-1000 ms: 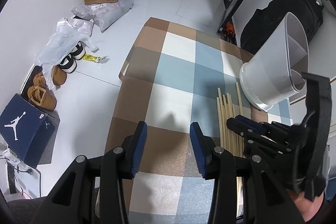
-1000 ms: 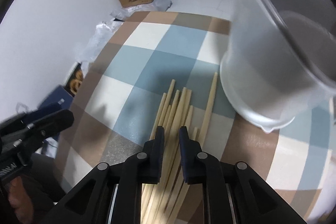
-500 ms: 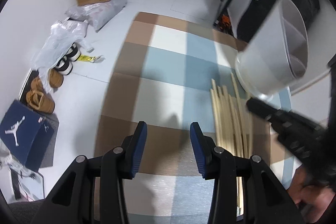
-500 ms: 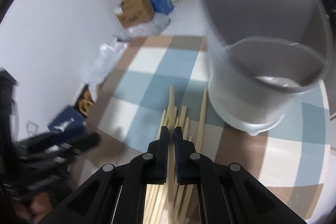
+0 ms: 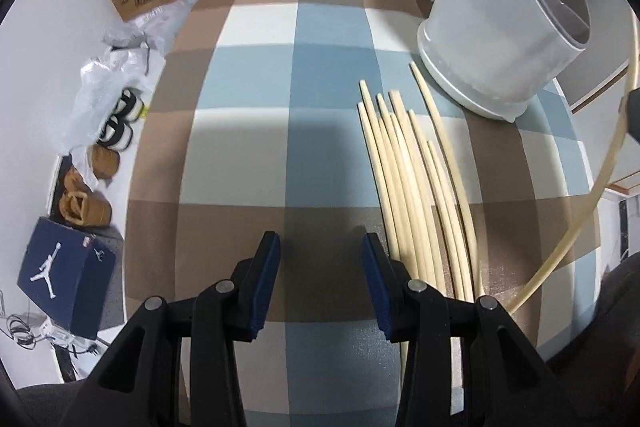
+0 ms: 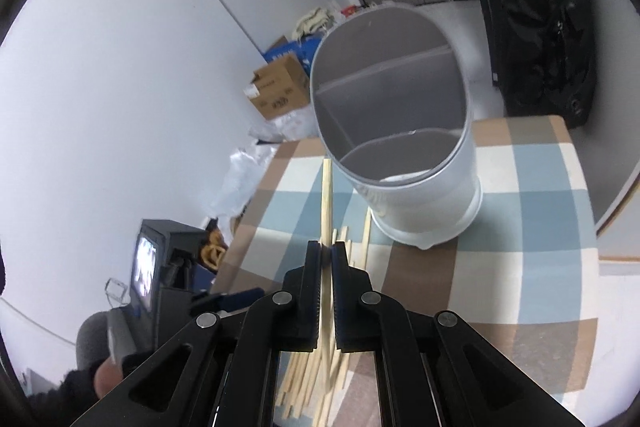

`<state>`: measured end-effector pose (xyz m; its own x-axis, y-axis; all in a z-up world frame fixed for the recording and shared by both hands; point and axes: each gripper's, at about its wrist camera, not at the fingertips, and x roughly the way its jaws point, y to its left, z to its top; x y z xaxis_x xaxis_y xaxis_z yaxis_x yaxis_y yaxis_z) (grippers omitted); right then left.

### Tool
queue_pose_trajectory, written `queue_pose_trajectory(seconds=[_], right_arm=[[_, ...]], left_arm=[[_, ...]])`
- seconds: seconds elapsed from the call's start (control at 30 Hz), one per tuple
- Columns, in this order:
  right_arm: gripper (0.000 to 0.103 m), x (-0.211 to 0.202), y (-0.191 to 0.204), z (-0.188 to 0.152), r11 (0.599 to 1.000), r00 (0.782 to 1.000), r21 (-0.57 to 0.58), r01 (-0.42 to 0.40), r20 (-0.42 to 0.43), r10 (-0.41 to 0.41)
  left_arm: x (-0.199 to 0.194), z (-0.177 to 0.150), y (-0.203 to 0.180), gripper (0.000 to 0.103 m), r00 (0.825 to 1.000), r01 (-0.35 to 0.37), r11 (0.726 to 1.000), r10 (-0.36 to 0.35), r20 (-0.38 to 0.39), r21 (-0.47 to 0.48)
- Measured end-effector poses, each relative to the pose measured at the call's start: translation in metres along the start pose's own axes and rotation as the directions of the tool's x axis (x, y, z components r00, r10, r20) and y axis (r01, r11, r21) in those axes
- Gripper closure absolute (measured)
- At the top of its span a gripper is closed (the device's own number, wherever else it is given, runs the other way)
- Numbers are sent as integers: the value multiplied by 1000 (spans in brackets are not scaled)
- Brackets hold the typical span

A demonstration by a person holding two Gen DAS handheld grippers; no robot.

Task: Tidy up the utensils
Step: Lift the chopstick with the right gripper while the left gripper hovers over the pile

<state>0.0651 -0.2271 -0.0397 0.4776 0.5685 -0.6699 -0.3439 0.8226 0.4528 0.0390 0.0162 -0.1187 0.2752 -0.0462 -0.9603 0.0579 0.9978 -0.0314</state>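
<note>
Wooden chopstick (image 6: 326, 211) is clamped between the closed jaws of the right gripper (image 6: 327, 259), its tip raised beside the near rim of the holder (image 6: 424, 195). The jaws have just been closing, and the single stick is pinched between them. The grey holder stands upright on the checked tablecloth (image 5: 256, 75), with a divider splitting it into compartments (both appear empty, though the floors are only partly seen). The remaining chopsticks (image 5: 404, 179) lie in a loose bundle on the cloth just in front of the holder's base.

For the step in hand, insertion, the stick is best tilted until its tip clears the holder's rim, then lowered into one compartment before release. The grip should be kept firm, since a thin round stick is likely to pivot or slip.

The left gripper (image 5: 320, 267) is held partly open with nothing between its jaws, over bare cloth beside the bundle, well apart from the holder.
</note>
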Motion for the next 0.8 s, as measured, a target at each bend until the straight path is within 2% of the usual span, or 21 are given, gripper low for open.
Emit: queue_pose_trajectory(seconds=[0.27, 0.53, 0.67, 0.73, 0.8], right_arm=[[99, -18, -19, -12, 999, 998, 18, -48, 36, 48], [99, -41, -26, -16, 997, 994, 17, -81, 77, 80], [99, -43, -34, -16, 995, 992, 24, -96, 86, 94], [99, -46, -39, -16, 993, 991, 42, -108, 89, 104], [99, -49, -42, -16, 992, 990, 52, -112, 97, 106]], left_arm=[[2, 0, -7, 66, 998, -54, 999, 53, 27, 8], [6, 8, -21, 62, 985, -163, 986, 161, 64, 29], [7, 9, -22, 62, 982, -176, 984, 175, 66, 16], [8, 8, -24, 62, 993, -106, 994, 105, 44, 17], [7, 7, -25, 62, 992, -114, 993, 112, 53, 37]])
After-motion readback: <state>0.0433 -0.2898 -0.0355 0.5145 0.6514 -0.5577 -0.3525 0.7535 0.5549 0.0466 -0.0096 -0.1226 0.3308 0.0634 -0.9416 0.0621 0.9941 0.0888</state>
